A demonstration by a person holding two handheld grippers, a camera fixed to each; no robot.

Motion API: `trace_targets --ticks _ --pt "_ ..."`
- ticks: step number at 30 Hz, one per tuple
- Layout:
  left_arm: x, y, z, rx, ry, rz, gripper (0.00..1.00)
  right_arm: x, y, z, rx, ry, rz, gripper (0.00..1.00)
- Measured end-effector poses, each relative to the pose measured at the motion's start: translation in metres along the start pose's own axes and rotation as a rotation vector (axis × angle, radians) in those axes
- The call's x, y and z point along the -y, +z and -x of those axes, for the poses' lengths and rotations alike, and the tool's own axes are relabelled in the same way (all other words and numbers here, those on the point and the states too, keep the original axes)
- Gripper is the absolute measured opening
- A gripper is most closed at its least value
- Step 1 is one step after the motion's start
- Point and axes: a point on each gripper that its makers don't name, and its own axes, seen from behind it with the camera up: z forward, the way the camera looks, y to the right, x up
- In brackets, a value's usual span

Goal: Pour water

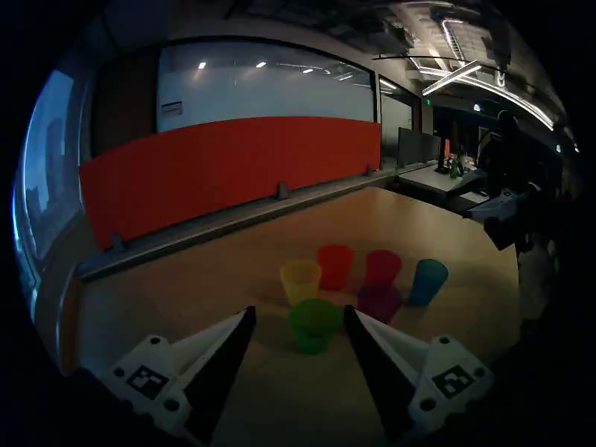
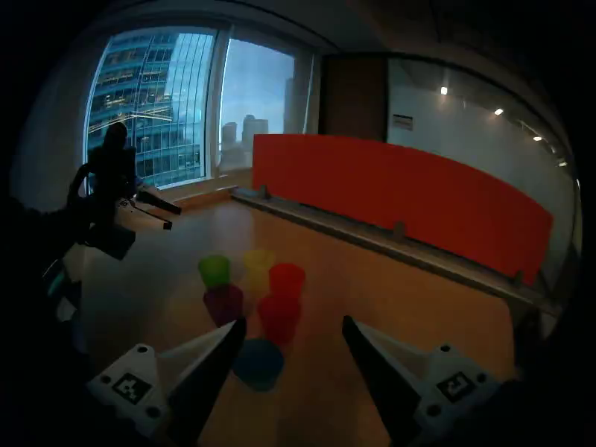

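Several coloured plastic cups stand close together on a wooden table [image 1: 417, 223]. In the left gripper view the green cup [image 1: 314, 324] is nearest, just beyond my open left gripper [image 1: 299, 310] and between its fingers' line. Behind it stand a yellow cup [image 1: 300, 279], a red cup [image 1: 334, 264], a magenta cup [image 1: 383, 267], a purple cup [image 1: 378, 302] and a blue cup [image 1: 428, 281]. In the right gripper view the blue cup [image 2: 258, 363] is nearest, by the left finger of my open right gripper [image 2: 293, 321]. A red cup [image 2: 279, 316] stands just ahead of it. Neither gripper holds anything.
A red partition [image 1: 223, 167] on a metal rail runs along the table's far edge. The right gripper [image 1: 506, 212] shows at the right of the left gripper view. The left gripper [image 2: 145, 205], in a person's hands, is at the left, before large windows [image 2: 149, 112].
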Motion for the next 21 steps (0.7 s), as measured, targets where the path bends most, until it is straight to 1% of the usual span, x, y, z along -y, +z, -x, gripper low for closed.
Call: trace_targets --ticks 15,21 --pt "-0.008 0.019 0.041 0.096 -0.004 0.027 0.87 0.012 0.014 0.042 0.080 -0.015 -0.029 1.00" --pt "-0.012 0.026 0.055 0.122 -0.011 0.042 0.87 0.018 0.020 0.057 0.108 -0.017 -0.039 1.00"
